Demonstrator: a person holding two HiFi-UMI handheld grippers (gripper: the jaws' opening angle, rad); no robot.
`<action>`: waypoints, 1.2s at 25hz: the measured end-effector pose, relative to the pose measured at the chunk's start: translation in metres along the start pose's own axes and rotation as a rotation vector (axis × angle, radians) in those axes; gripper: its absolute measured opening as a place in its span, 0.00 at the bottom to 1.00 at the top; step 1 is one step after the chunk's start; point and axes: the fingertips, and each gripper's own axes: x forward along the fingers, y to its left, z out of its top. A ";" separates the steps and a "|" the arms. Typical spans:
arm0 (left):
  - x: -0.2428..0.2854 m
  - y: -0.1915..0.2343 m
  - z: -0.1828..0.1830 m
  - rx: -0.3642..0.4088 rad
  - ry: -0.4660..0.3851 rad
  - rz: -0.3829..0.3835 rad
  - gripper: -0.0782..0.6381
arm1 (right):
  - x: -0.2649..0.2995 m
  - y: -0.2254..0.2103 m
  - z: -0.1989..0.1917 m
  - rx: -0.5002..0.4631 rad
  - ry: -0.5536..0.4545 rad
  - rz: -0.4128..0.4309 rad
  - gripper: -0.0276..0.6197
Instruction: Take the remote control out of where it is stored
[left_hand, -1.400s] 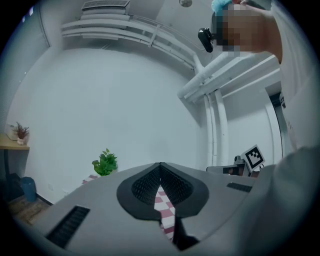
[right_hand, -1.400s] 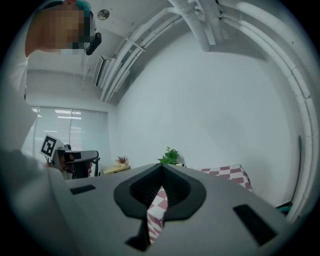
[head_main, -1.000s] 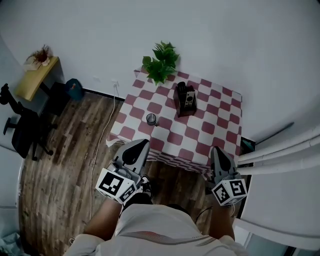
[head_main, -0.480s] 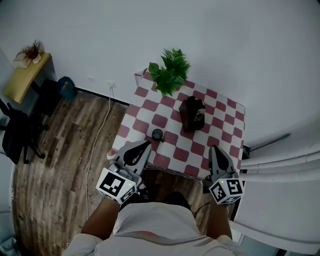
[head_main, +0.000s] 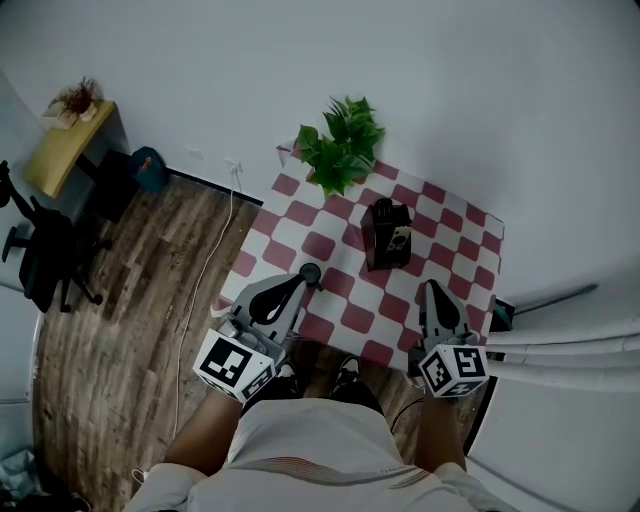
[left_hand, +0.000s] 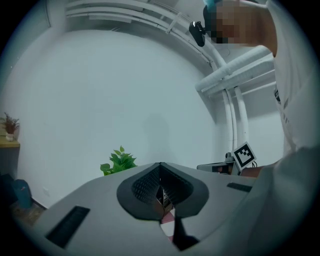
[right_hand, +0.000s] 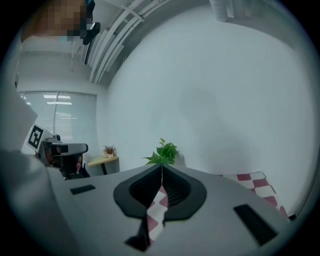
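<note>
Left gripper (head_main: 298, 282), right gripper (head_main: 431, 288) now over table (head_main: 330, 245)

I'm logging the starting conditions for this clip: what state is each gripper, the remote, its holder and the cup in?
Left gripper: shut, empty.
Right gripper: shut, empty.
Remote control: stored, standing in the holder.
Holder: upright on the checkered table.
Cup: upright, partly hidden behind the left gripper's tip.
</note>
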 end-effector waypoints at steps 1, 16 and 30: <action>0.003 -0.003 -0.001 -0.002 0.006 0.019 0.12 | 0.003 -0.006 -0.002 0.002 0.009 0.013 0.07; 0.024 -0.012 -0.015 -0.025 0.054 0.091 0.12 | 0.065 -0.045 -0.041 -0.053 0.149 0.011 0.29; 0.006 0.013 -0.037 -0.060 0.110 0.128 0.12 | 0.152 -0.057 -0.108 -0.084 0.266 -0.148 0.41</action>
